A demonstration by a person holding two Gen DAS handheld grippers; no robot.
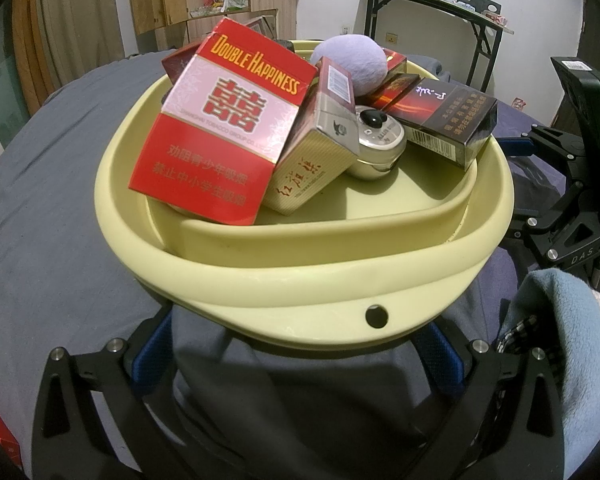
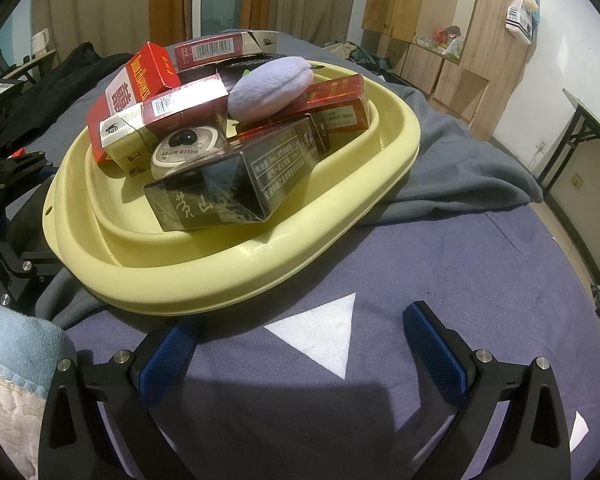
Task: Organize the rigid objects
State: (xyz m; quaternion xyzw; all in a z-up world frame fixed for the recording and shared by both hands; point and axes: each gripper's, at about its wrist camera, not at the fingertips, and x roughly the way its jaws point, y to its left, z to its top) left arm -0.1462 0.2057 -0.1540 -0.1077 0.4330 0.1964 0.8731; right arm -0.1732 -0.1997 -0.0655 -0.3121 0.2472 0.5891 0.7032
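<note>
Two grippers: both sit low at the near edge of their own views, each with black arms and blue ribbed finger pads.
Left gripper (image 1: 296, 356): jaws spread wide, one blue pad to either side of the pale yellow plastic basin (image 1: 300, 280); its near rim with a small round hole lies between them, and whether the pads touch the rim cannot be told.
Right gripper (image 2: 300, 344): jaws spread wide over the bare blue-grey bedsheet (image 2: 460, 260), holding nothing, just beside the basin's outer rim.
Basin contents: a heap of boxes, tilted and leaning on each other.
Red Double Happiness cigarette box (image 1: 224, 128): propped upright at the left of the heap, its lower edge behind the inner wall.
Cream and maroon cigarette pack (image 1: 320, 152): leaning against the red box.
Round silver tin with a black heart on its lid (image 1: 378, 142): wedged between that pack and the glossy black cigarette box (image 1: 448, 120), which overhangs the basin's inner rim.
Lilac plush pad (image 1: 350, 64): on top at the back.
Sheet: a white triangle patch (image 2: 320, 336) lies between the right fingers.
</note>
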